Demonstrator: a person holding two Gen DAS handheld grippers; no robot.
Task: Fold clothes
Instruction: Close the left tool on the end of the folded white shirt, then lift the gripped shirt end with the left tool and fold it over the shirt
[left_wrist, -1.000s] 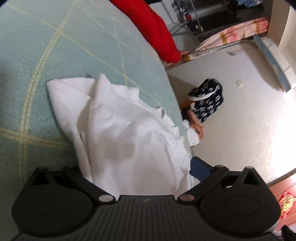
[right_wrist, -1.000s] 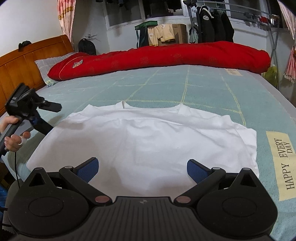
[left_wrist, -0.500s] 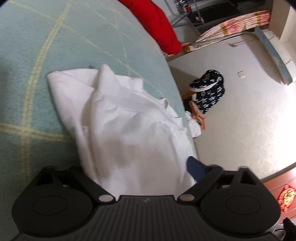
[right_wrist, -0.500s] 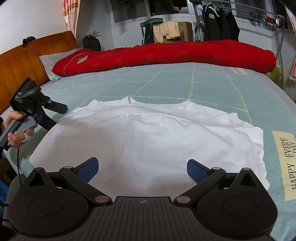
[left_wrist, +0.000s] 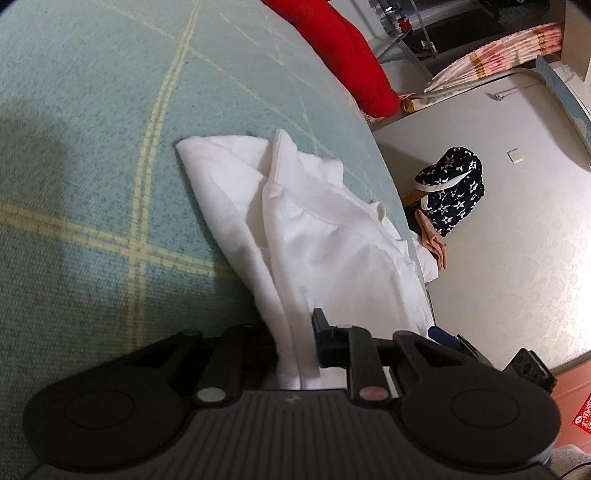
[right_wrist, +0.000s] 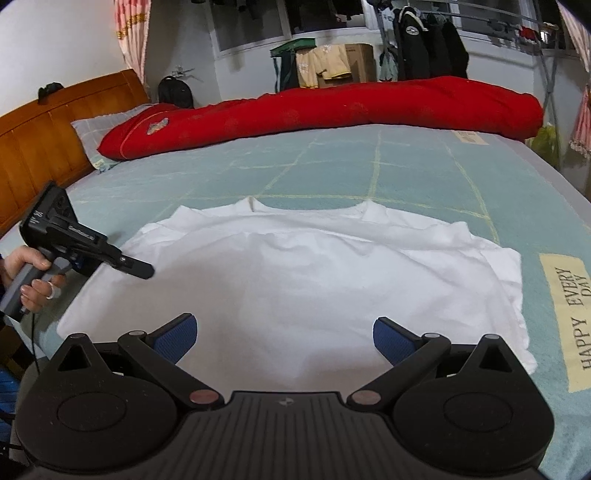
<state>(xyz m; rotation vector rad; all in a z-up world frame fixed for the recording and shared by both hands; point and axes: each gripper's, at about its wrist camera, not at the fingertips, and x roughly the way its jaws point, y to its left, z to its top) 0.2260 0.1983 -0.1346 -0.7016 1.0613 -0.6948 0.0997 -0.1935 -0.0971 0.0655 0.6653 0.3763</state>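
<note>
Now my left tongs (left_wrist: 295, 343) have just been closing, and they pinch the edge of the white shirt (right_wrist: 295, 280). It lies flat on the green bed (right_wrist: 424, 166). My right tongs (right_wrist: 284, 334) hang wide open over its near edge, holding nothing. A yellow patch (right_wrist: 570, 314) reads "HAPPY EVERY DAY".

Ahead of my right gripper, a long red quilt (right_wrist: 332, 107) lies across the far side of the checked teal bedspread (right_wrist: 406, 166); dark jackets (right_wrist: 424, 48) hang behind it. Right of my left gripper, a star-patterned slipper (left_wrist: 452, 188) sits on the pale floor (left_wrist: 517, 240).
</note>
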